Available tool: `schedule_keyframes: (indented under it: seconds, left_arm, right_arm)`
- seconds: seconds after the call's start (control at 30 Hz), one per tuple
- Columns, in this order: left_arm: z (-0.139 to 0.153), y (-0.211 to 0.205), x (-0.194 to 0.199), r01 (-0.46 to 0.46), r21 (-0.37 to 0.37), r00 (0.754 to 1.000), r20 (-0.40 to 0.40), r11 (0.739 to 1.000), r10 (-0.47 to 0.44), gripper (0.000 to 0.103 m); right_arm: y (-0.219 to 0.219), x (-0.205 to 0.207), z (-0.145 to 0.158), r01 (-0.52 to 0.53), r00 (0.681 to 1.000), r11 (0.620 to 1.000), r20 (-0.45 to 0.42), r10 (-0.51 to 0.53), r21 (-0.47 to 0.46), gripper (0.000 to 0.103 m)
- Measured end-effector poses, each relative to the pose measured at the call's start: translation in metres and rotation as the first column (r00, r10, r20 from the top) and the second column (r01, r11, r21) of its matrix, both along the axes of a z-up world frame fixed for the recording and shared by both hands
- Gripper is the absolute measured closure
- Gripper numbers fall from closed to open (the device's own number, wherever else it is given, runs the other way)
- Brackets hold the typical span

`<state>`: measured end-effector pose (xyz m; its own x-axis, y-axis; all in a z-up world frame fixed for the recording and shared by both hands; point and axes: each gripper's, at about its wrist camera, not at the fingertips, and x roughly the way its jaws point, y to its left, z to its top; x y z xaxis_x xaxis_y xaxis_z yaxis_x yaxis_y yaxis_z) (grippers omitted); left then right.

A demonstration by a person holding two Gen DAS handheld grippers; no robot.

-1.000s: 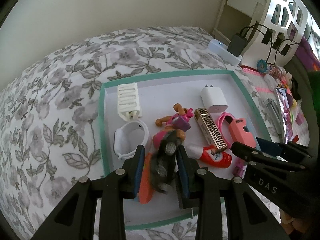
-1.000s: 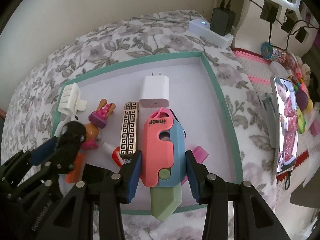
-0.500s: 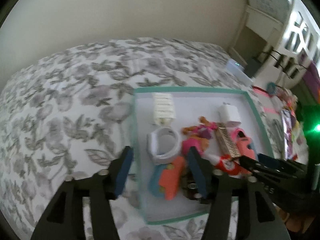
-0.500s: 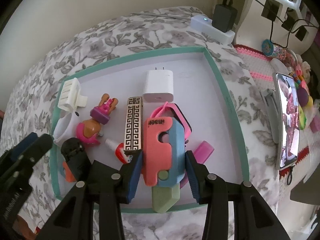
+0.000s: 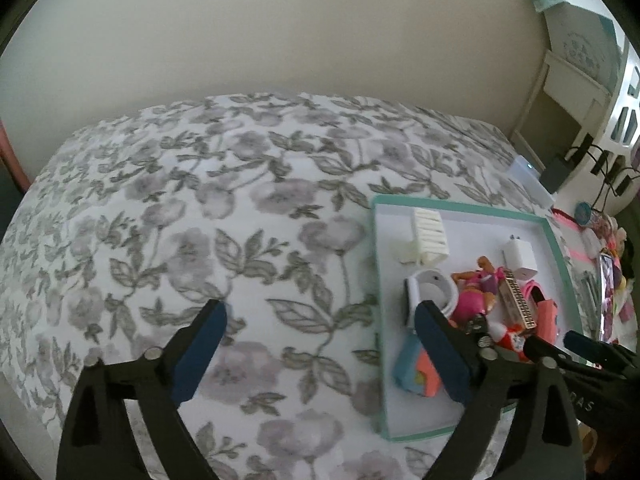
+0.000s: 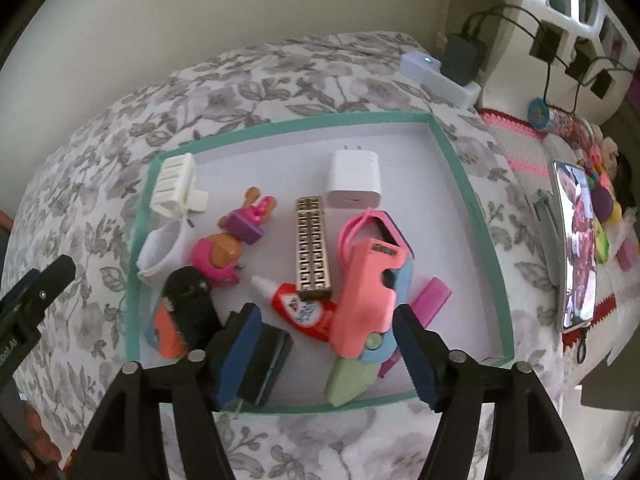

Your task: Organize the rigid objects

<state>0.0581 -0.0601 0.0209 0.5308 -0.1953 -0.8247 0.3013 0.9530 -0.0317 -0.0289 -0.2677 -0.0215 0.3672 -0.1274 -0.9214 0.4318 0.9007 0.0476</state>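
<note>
A teal-rimmed tray [image 6: 460, 168] on the bed holds several small items. Among them are a white charger [image 6: 354, 178], a gold patterned bar [image 6: 312, 244], a glue tube [image 6: 300, 306], a pink doll [image 6: 220, 250] and a white clip [image 6: 174, 184]. A black toy car [image 6: 188, 300] lies on an orange-and-blue toy. The pink, blue and green toy [image 6: 368, 284] rests tilted in the tray between the opening jaws of my right gripper [image 6: 328, 354], which do not press on it. My left gripper [image 5: 320, 354] is opening wide over the bedspread, left of the tray [image 5: 460, 208], with nothing between its fingers.
The floral bedspread [image 5: 200, 220] spreads to the left, with a wall behind it. A phone [image 6: 576, 248], small toys and a pink mat lie right of the tray. A white power strip [image 6: 436, 76] with plugs sits at the far right corner.
My left gripper let go of the black car in the tray, opened and swung left off the tray. My right gripper opened and the pink toy tipped onto the tray floor.
</note>
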Motion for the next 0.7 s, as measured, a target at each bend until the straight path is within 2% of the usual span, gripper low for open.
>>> schedule_keyframes:
  seconds: [0.2, 0.47, 0.53, 0.7]
  left_arm:
    - [0.009, 0.017, -0.007, -0.029, 0.01, 0.998, 0.053, 1.0, 0.029, 0.002]
    - [0.013, 0.038, -0.019, -0.062, -0.005, 0.996, 0.058, 0.998, 0.062, 0.002]
    - [0.015, 0.041, -0.022, -0.069, -0.002, 0.996, 0.061, 0.998, 0.069, 0.002]
    - [0.022, 0.048, -0.03, -0.088, 0.012, 0.992, 0.089, 0.996, 0.087, 0.002]
  right_arm:
    - [0.017, -0.006, 0.004, -0.023, 0.999, 1.0, 0.03, 0.023, -0.021, 0.019]
    - [0.034, -0.017, 0.009, -0.048, 0.997, 0.999, 0.06, 0.05, -0.026, 0.012]
    - [0.038, -0.021, 0.011, -0.053, 0.996, 0.998, 0.07, 0.055, -0.03, 0.002]
    - [0.047, -0.028, 0.017, -0.069, 0.993, 0.997, 0.093, 0.073, -0.046, 0.001]
